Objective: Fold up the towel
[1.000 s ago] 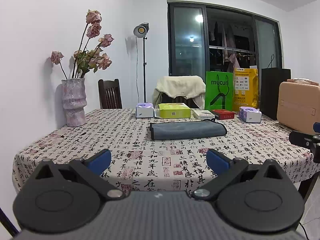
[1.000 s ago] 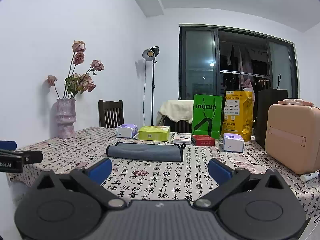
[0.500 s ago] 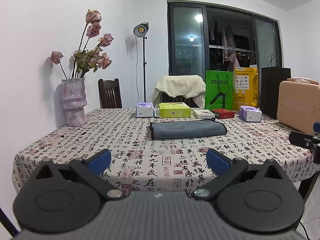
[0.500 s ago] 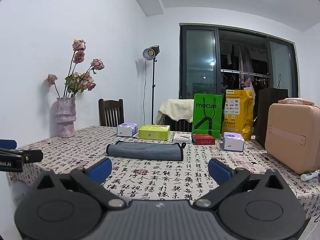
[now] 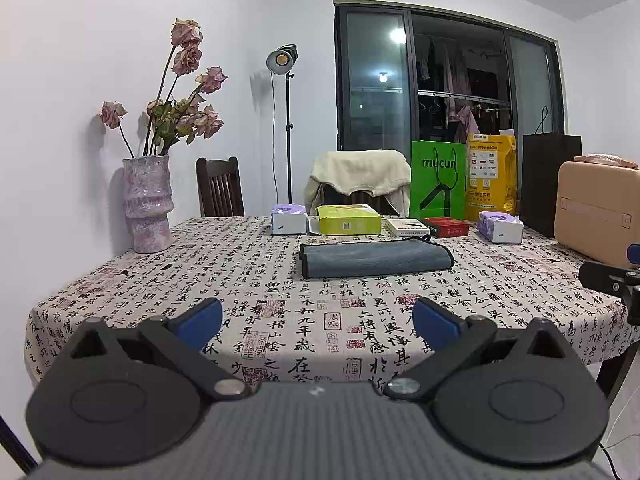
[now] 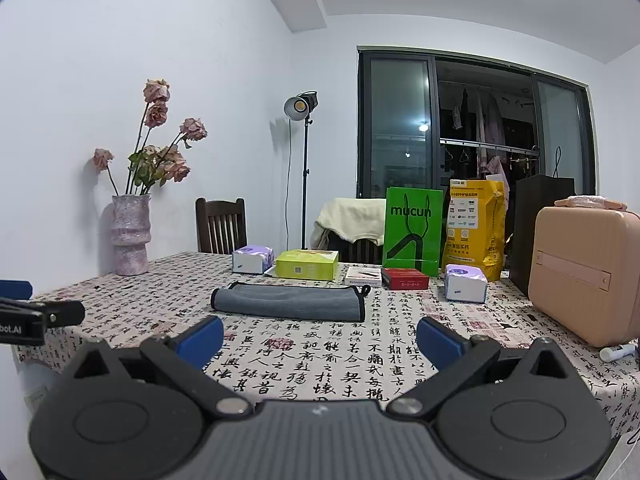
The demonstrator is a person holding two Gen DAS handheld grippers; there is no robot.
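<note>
In the left wrist view, the left gripper [image 5: 318,320] is held off the near edge of the table covered with a calligraphy-print cloth [image 5: 280,320], its blue-padded fingers [image 5: 198,318] spread wide with nothing between them. The grey microfibre towel with dark edging [image 5: 376,259] is seen lying flat near the table's middle, already doubled into a long strip, well apart from the gripper and just in front of a yellow-green cardboard box [image 5: 347,220]. In the right wrist view, the right gripper [image 6: 320,338] is likewise released and empty, held above the near table edge, with the towel [image 6: 288,301] ahead and a little to the left. If a further fold is intended, the two corners of one short end are best pinched together, lifted only slightly, and carried over to the opposite end so that the edges are aligned.
</note>
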